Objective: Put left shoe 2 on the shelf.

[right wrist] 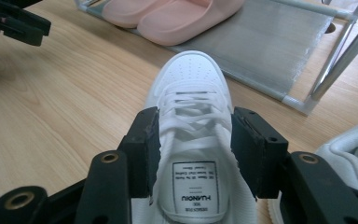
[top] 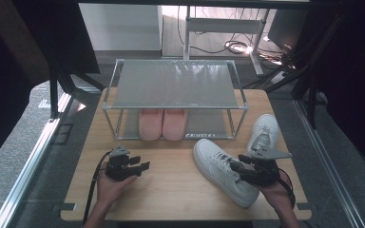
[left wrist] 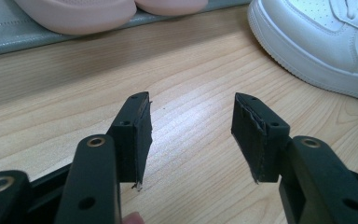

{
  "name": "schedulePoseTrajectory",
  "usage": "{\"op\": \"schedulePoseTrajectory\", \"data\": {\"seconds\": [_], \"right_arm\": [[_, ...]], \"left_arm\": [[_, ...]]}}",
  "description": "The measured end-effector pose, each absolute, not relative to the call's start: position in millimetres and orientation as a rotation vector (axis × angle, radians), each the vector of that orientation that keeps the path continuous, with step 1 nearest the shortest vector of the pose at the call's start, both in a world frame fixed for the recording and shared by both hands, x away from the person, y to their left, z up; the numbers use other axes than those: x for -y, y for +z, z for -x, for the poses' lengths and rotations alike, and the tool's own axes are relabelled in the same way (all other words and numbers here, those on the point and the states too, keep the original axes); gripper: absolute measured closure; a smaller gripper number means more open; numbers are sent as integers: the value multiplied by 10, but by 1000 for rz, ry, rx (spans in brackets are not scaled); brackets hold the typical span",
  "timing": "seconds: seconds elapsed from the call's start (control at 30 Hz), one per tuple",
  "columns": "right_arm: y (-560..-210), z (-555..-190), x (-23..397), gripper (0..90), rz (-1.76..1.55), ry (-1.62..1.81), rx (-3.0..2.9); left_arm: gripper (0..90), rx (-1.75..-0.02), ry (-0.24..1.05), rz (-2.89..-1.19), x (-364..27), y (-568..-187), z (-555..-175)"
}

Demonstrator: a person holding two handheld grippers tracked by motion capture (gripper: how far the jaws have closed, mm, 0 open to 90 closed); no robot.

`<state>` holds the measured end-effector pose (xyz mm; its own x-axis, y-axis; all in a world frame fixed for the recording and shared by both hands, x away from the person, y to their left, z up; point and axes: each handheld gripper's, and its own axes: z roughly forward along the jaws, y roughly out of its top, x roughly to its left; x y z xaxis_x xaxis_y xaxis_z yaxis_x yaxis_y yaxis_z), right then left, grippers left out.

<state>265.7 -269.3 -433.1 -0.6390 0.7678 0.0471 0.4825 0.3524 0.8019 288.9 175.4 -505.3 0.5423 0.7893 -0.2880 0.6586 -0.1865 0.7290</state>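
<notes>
A white sneaker (top: pixel 218 166) lies on the wooden table (top: pixel 171 190), toe pointing to the far left. My right gripper (top: pixel 234 167) stands open over its heel end. In the right gripper view the two pads flank the tongue and laces (right wrist: pixel 191 107) without pressing on them, and the sneaker's toe (right wrist: pixel 191 74) points away. A second white sneaker (top: pixel 264 130) lies further right, beside the rack. My left gripper (top: pixel 142 165) rests low at the table's near left, open, with bare wood between its jaws (left wrist: pixel 191 135).
A two-shelf metal rack (top: pixel 176 85) stands at the back of the table, with a pair of pink slippers (top: pixel 163 123) on its lower shelf (right wrist: pixel 270 42). Bare wood lies between the two grippers. The table edges are close on both sides.
</notes>
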Motion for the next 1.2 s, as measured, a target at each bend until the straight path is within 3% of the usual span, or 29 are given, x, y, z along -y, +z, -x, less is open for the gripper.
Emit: {"op": "schedulePoseTrajectory", "data": {"seconds": [0.87, 1.2], "right_arm": [[-4457, -2867, 2817, 526, -1121, 1051, -2345], [-4604, -2939, 2759, 577, -1112, 968, -2405]], "left_arm": [[480, -1177, 192, -1910, -1760, -5046, -2887], [480, -1177, 192, -1911, -1756, -5046, -2885]]}}
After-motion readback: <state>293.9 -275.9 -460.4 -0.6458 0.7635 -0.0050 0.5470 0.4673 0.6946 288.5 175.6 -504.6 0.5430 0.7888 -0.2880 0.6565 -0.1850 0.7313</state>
